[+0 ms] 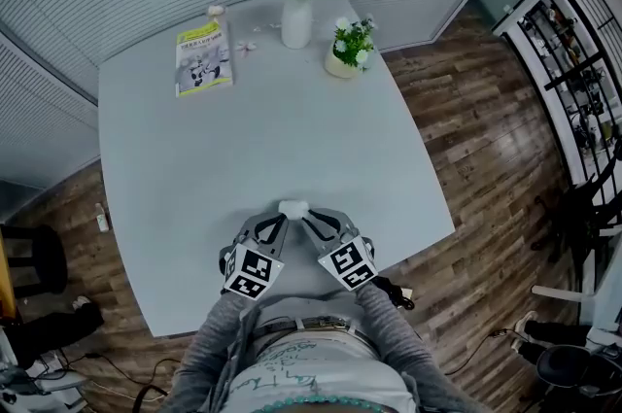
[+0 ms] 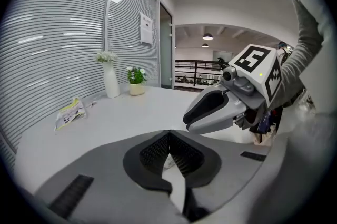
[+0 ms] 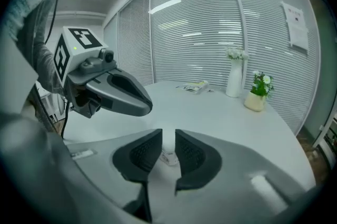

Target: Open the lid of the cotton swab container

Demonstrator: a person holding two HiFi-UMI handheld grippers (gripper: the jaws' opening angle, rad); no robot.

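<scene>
- Cotton swab container (image 1: 293,206), white-topped, stands on the grey counter (image 1: 243,139) at the lower middle of the head view, right at the tips of both claws.
- Left claw (image 2: 168,134) has its pads closed together at the tips.
- Right claw (image 3: 168,136) is narrowly parted. The container shows in its gap, but whether the pads touch it cannot be told.
- Booklet (image 1: 203,58), white vase (image 1: 296,20) and potted plant (image 1: 350,50) sit well apart from it, toward the upper middle of the frame.
</scene>
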